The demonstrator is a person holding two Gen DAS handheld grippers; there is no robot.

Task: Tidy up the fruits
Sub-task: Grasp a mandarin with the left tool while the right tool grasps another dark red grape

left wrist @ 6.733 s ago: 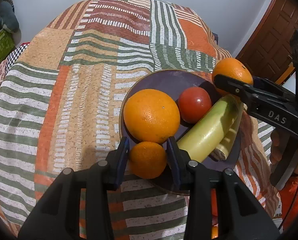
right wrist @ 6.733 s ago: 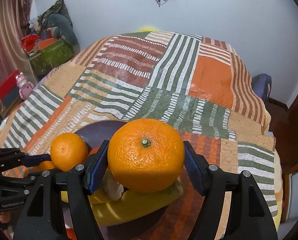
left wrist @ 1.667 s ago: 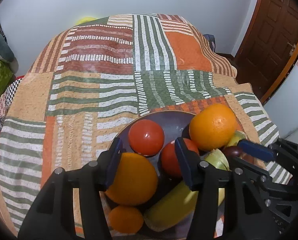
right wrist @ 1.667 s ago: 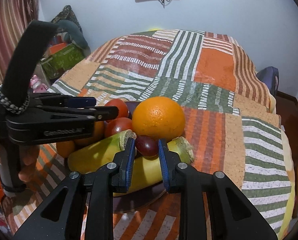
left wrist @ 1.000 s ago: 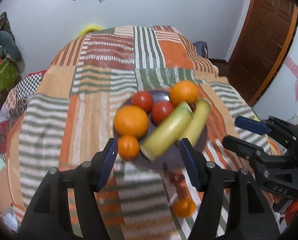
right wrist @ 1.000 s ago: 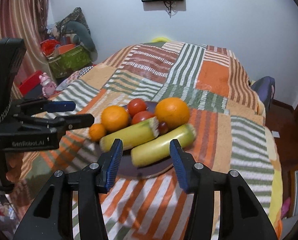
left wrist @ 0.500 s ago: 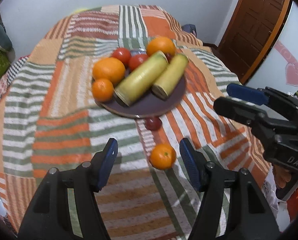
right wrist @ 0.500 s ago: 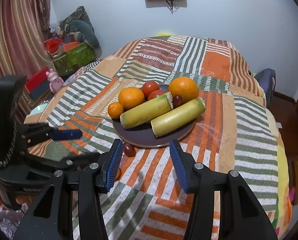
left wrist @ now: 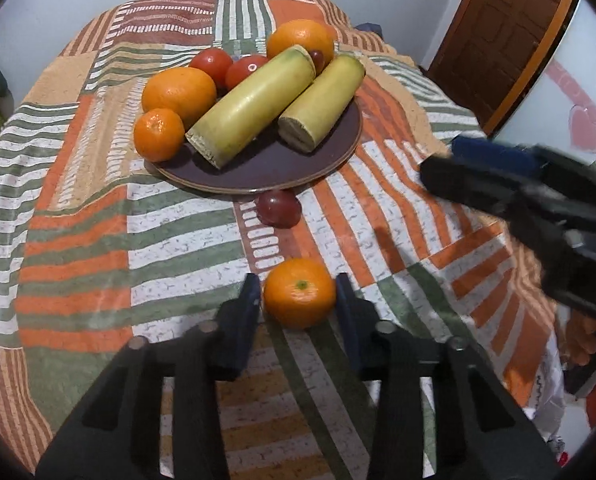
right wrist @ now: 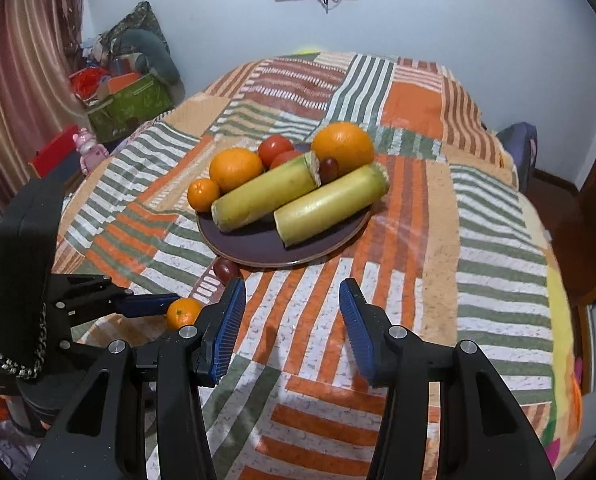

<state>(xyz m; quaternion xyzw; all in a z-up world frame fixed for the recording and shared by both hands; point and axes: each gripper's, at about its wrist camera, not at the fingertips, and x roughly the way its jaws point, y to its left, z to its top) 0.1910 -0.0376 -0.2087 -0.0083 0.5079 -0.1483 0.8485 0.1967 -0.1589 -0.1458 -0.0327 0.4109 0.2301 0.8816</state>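
Orange mandarin [left wrist: 300, 297] sits between unclenched left gripper [left wrist: 298, 308] fingers, at 6 o'clock from brown plate [left wrist: 265, 168]; dark red plum [left wrist: 278, 208] also left. Right gripper [right wrist: 291, 320] released, empty.

— Tablecloth [left wrist: 97, 216]? Plate [left wrist: 265, 168]?
— Woven cloth, matt, printed patchwork; smooth, semi-gloss ceramic-looking plate.
— Fruit, tools?
— Small orange [left wrist: 300, 298]: dimpled, slightly shiny peel. Left gripper [left wrist: 298, 304]: matt black plastic, blue ribbed pads [right wrist: 227, 326].
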